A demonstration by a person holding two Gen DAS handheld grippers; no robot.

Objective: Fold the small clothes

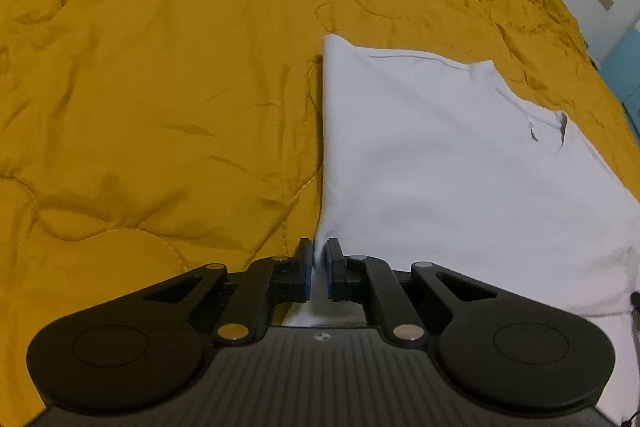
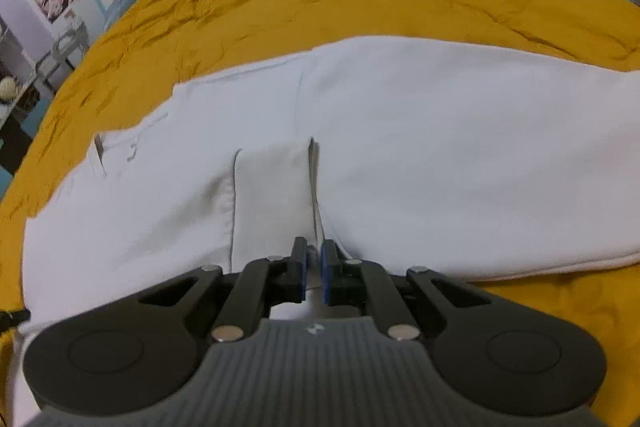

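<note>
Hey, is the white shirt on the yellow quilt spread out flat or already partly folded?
Partly folded. The white shirt has a sleeve turned in over its body, and its left side ends in a straight edge on the yellow quilt.

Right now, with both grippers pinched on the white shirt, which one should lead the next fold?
Probably left. The left gripper pinches the white shirt at its outer edge, beside bare yellow quilt, so it can carry that edge across. The right gripper grips a fold amid the cloth.
</note>
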